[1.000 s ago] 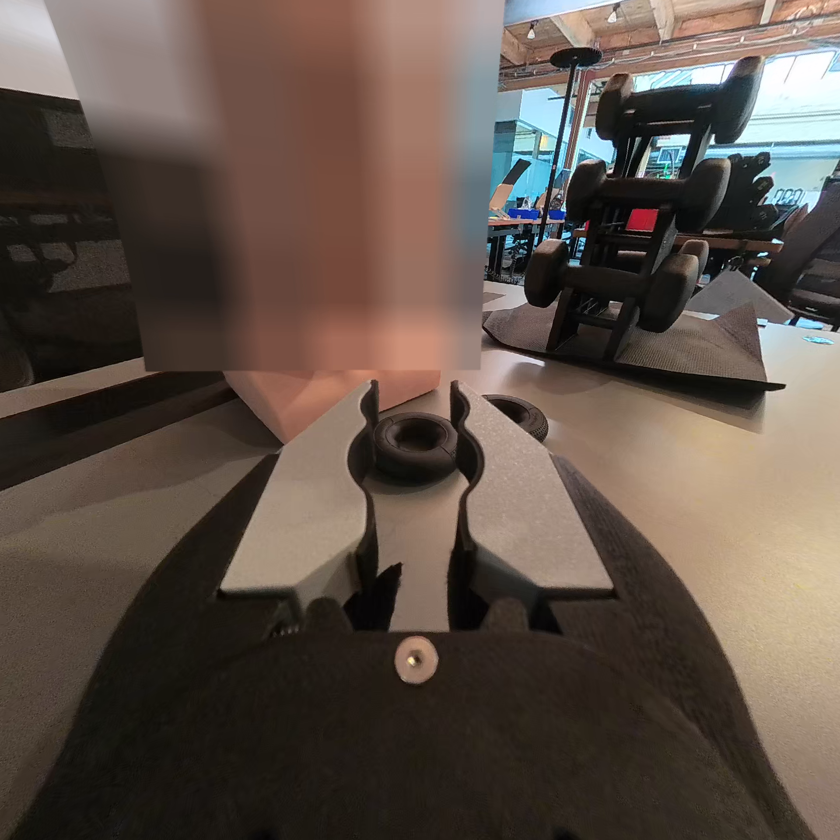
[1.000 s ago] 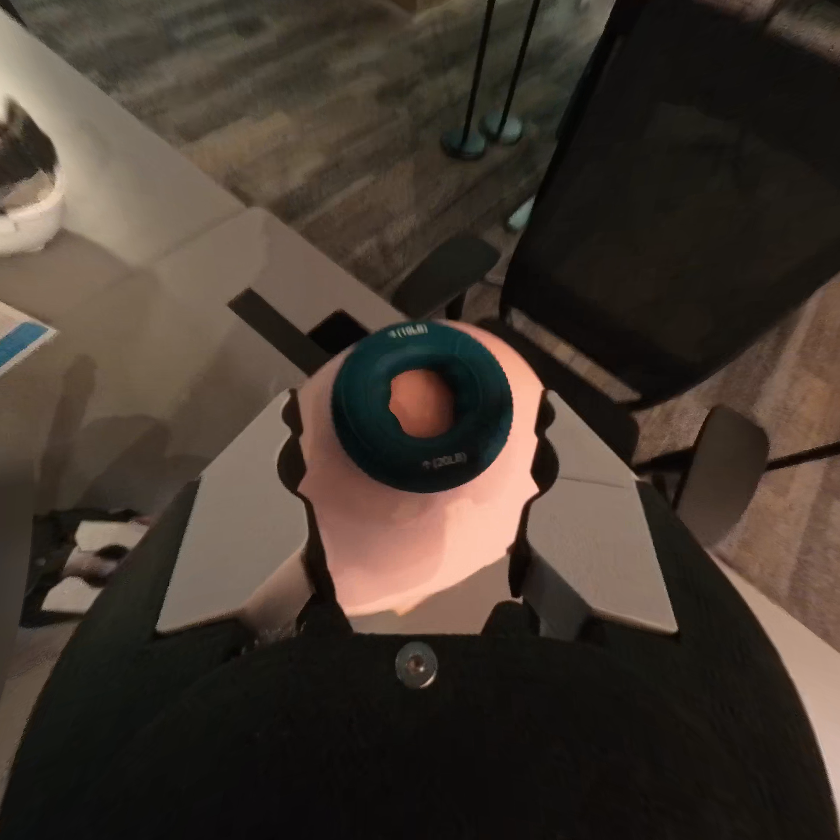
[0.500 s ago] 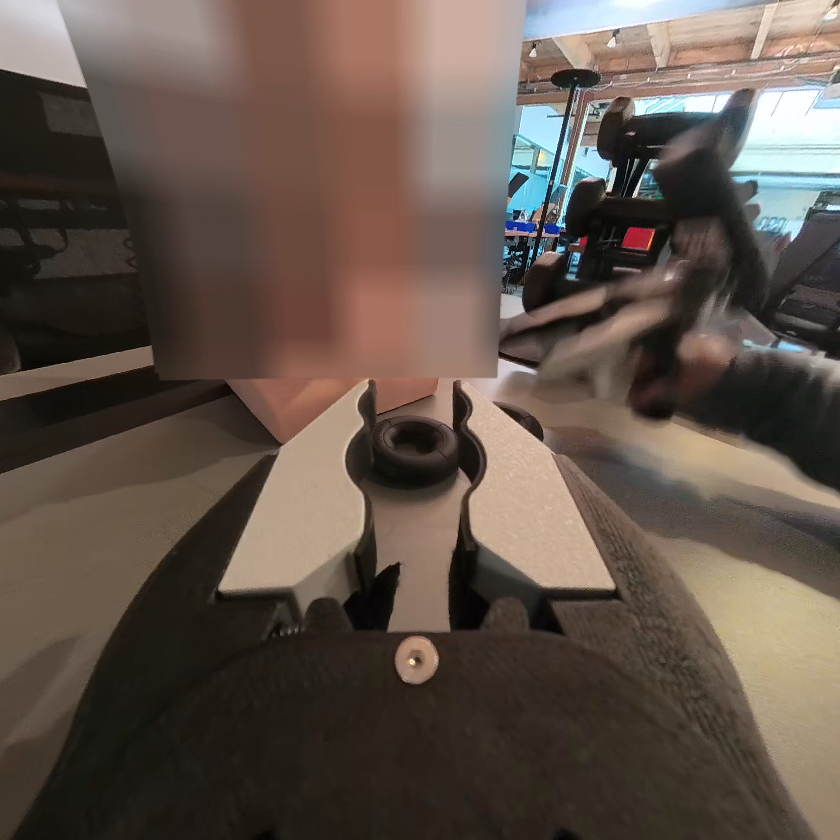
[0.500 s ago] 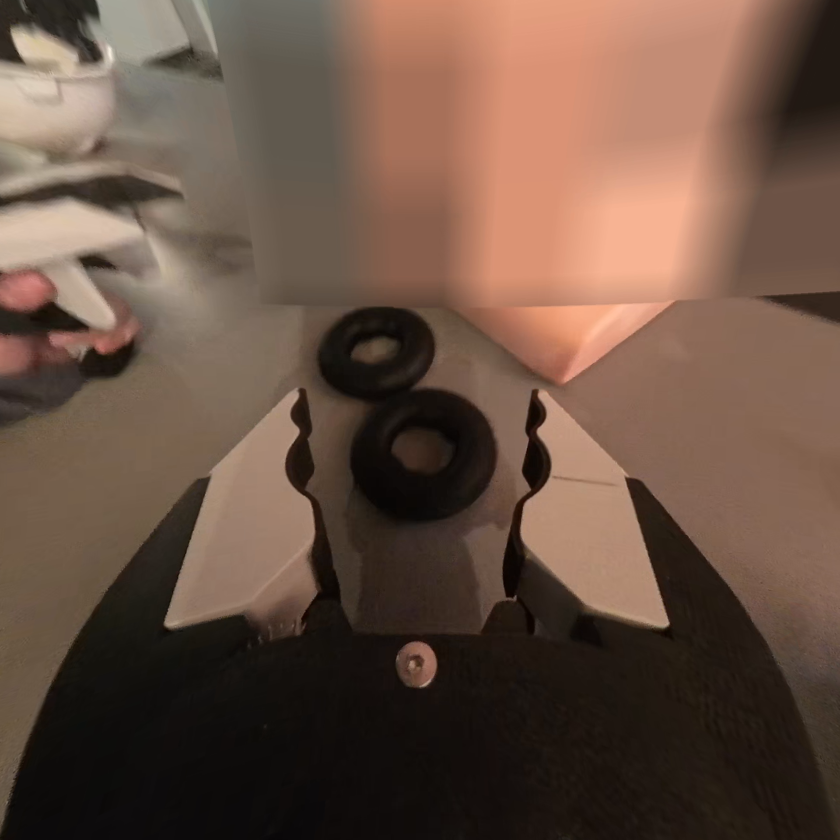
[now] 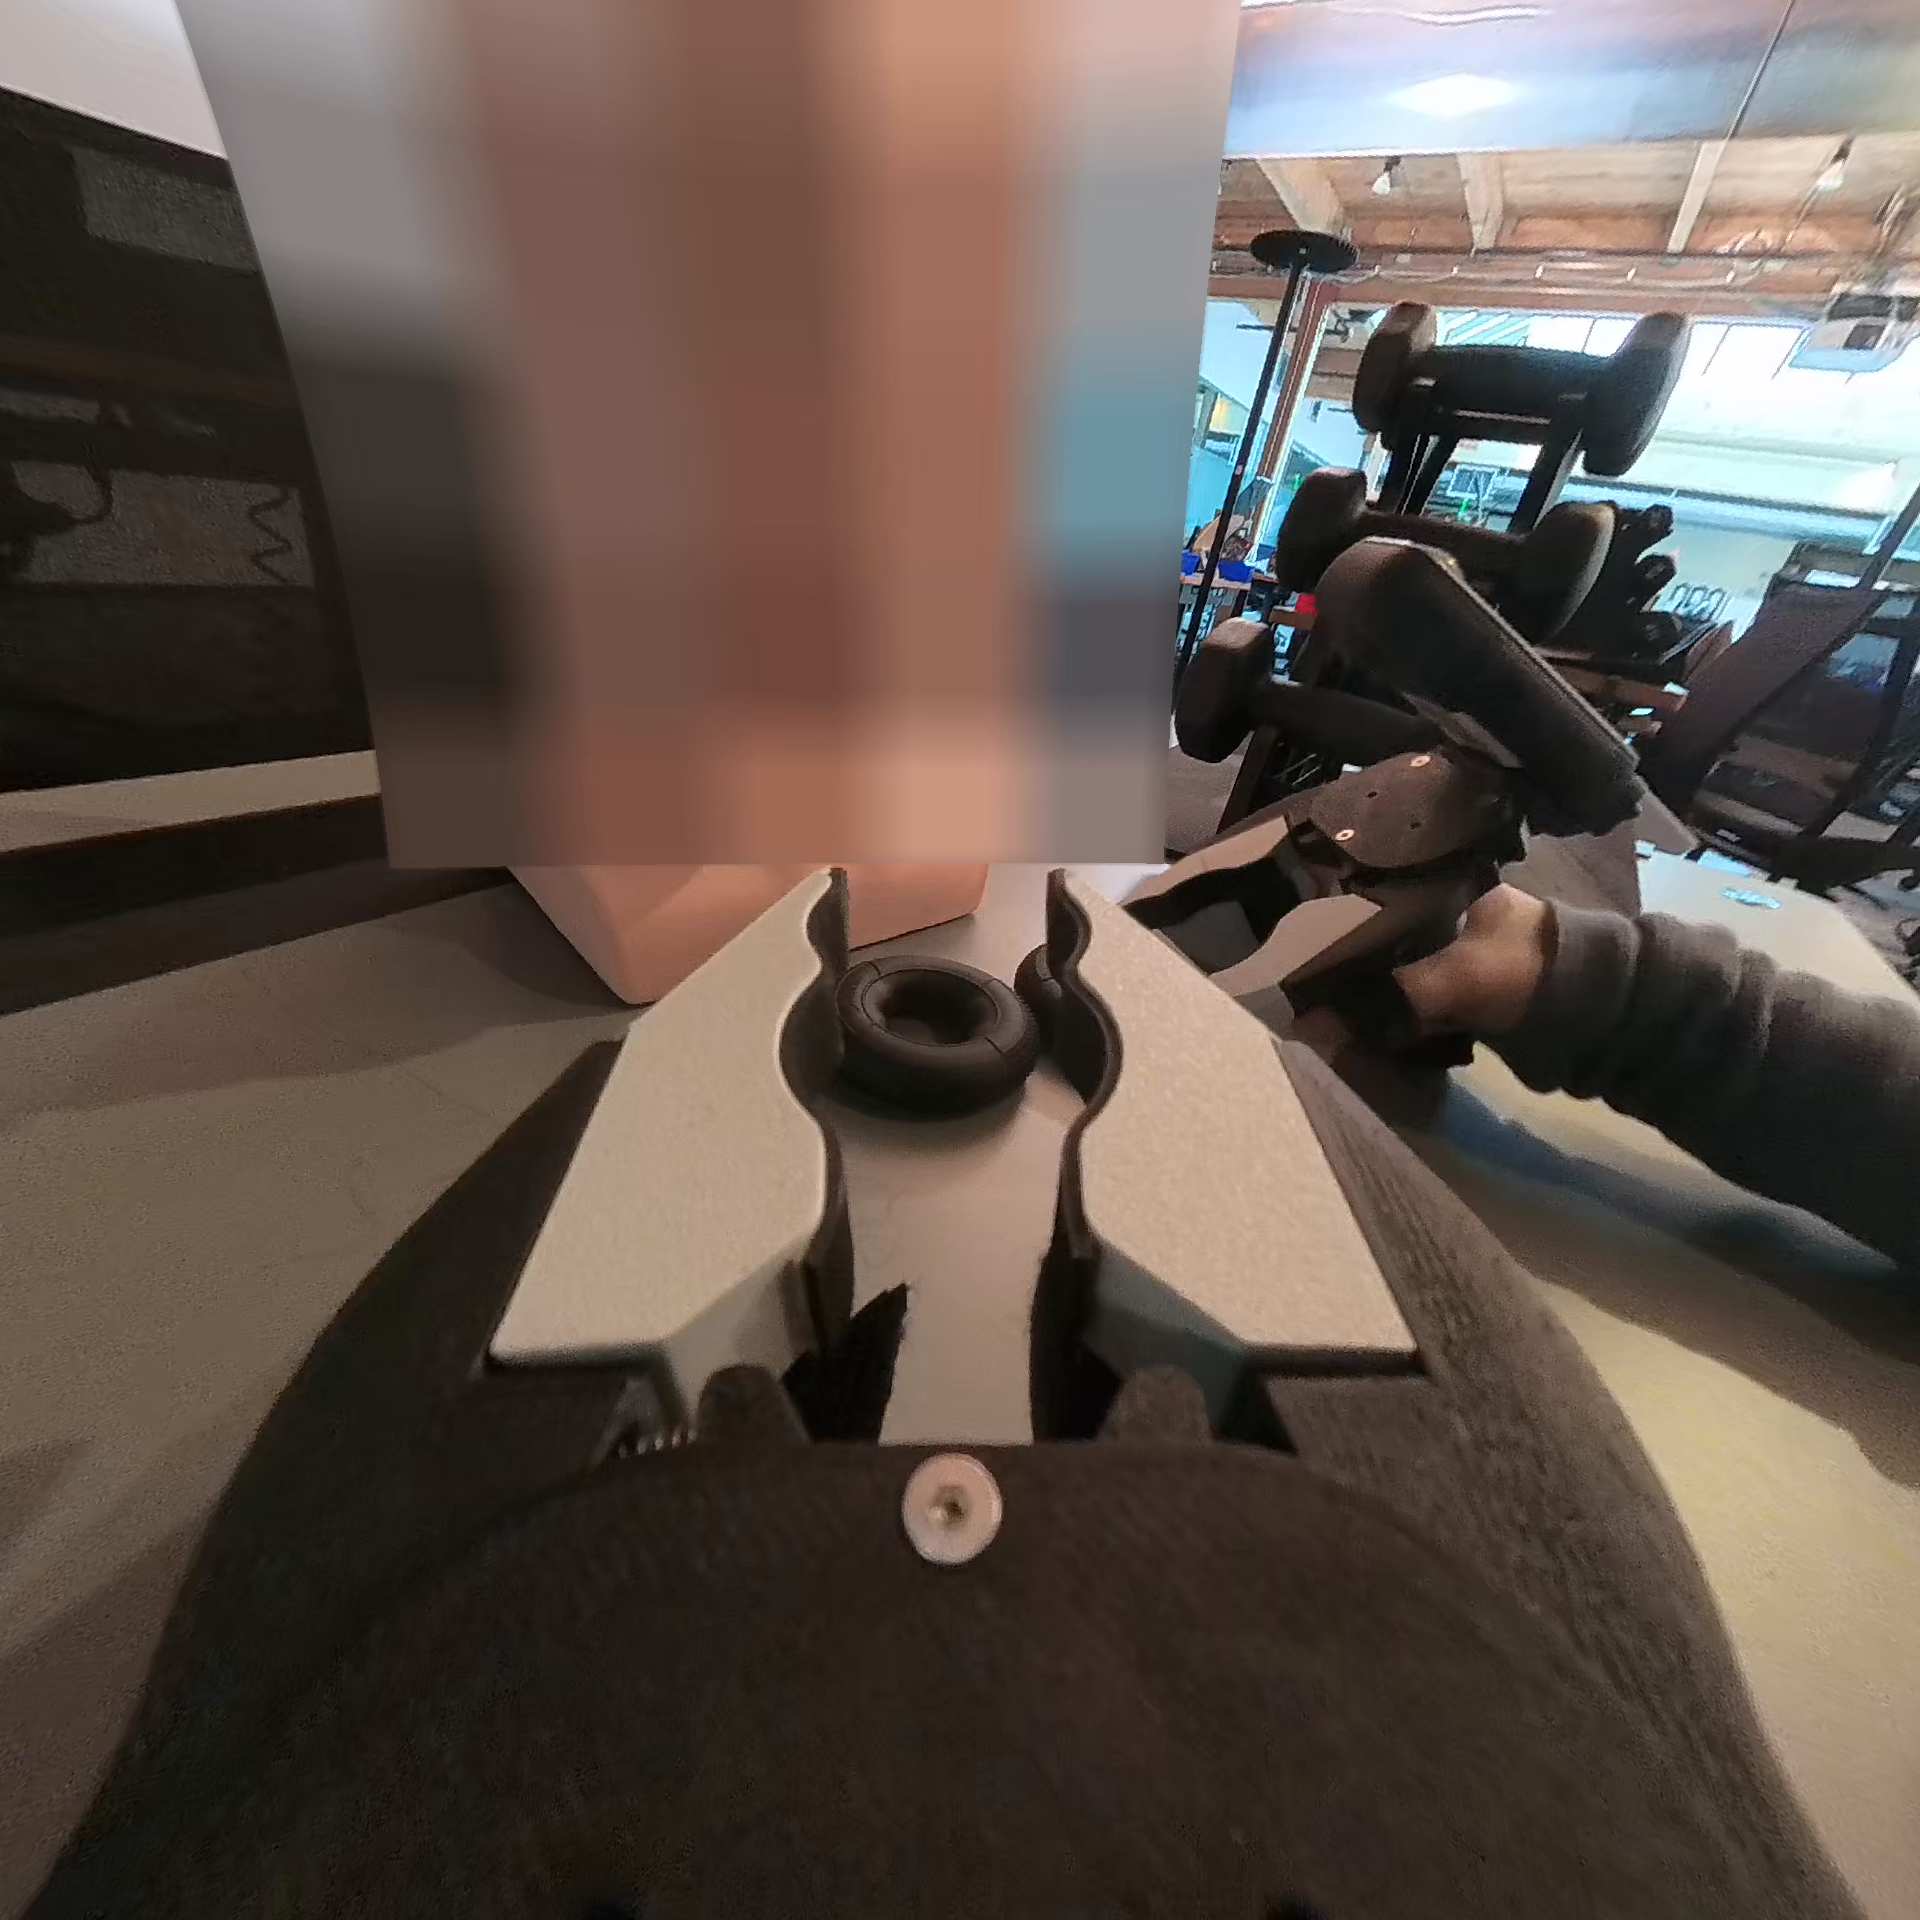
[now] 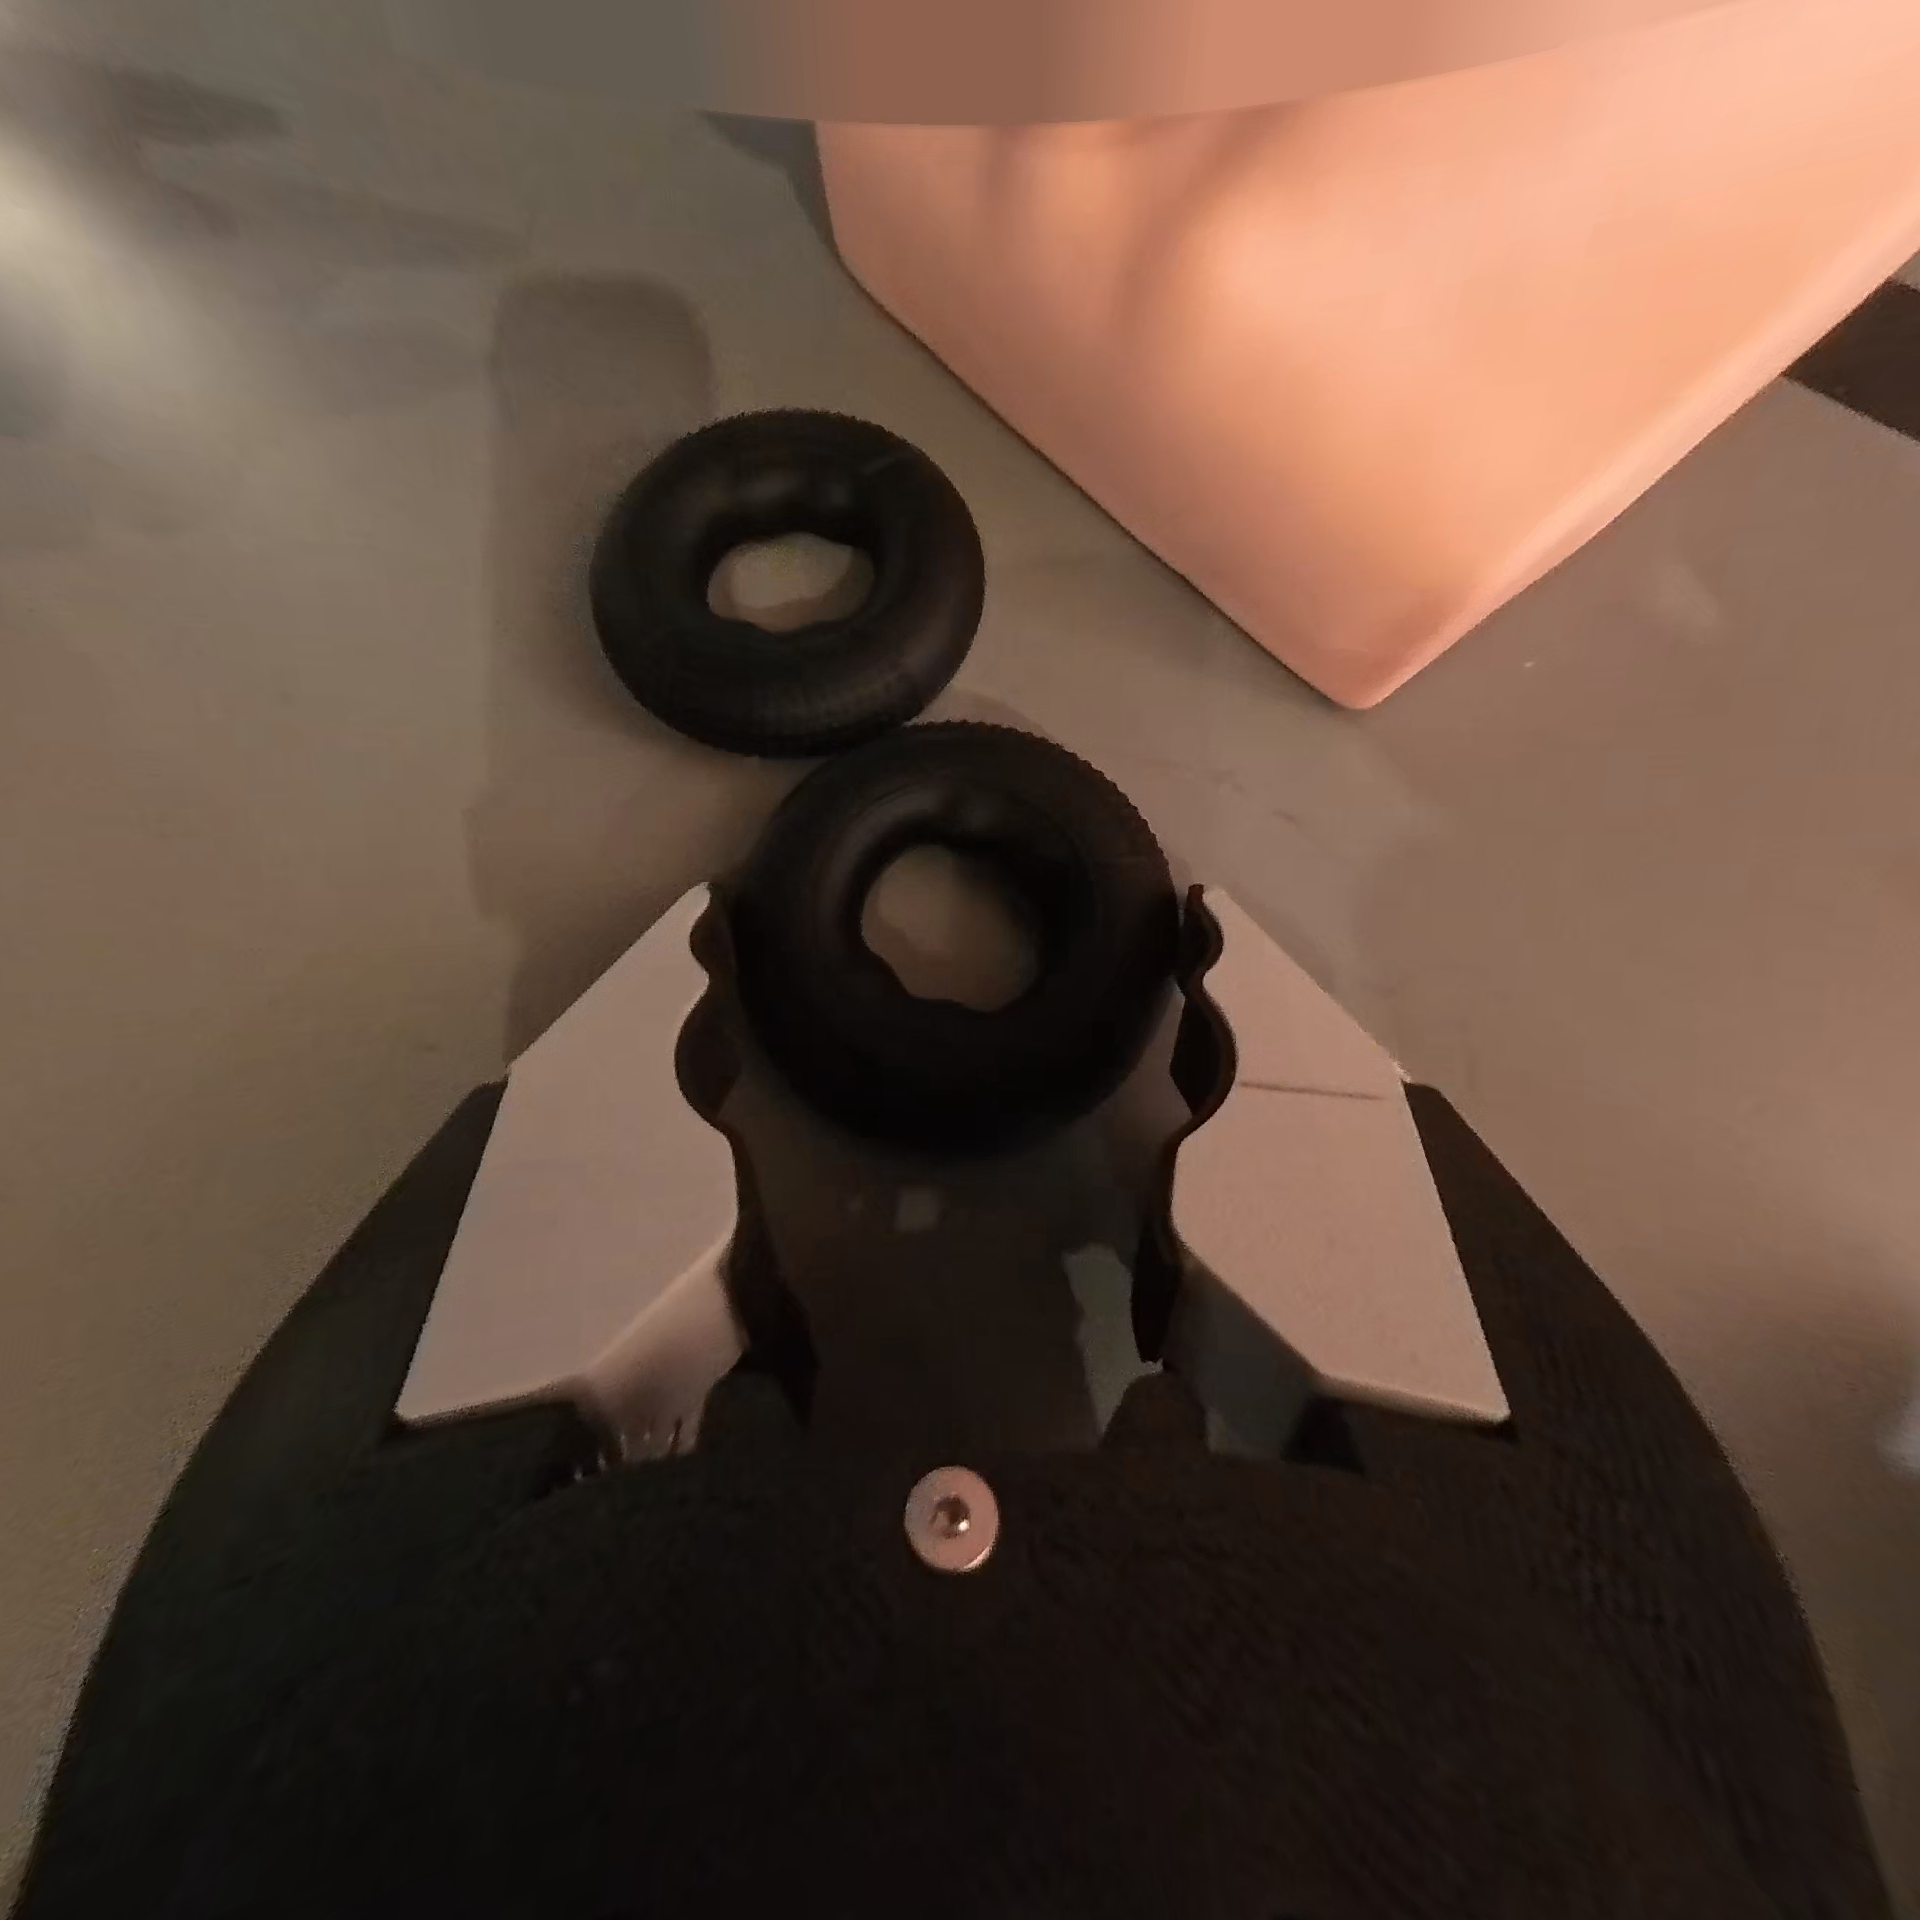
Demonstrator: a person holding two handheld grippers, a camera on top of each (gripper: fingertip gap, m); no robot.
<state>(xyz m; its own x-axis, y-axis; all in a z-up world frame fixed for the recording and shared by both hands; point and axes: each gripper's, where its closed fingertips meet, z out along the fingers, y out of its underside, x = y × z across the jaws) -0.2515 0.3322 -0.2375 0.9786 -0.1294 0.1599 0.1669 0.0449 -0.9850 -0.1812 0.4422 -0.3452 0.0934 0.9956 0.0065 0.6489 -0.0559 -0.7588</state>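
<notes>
Two black rubber rings lie on the grey table beside a pink base whose upper part is blurred over. My right gripper is low over the table. Its jaws stand close on both sides of the nearer ring, which lies flat, and I cannot tell whether they touch it. The farther ring lies just beyond. My left gripper is empty with a narrow gap, and one ring shows just past its tips. The right gripper also shows in that view at the right, in a hand.
A black rack of dumbbells stands on a dark mat at the back right of the table. The sleeved arm holding the right gripper lies across the right side. A dark wall panel lies to the left.
My right gripper has come down from above a teal ring on the pink thing to the table, and its jaws have narrowed around the nearer black ring. My left gripper has hardly moved.
</notes>
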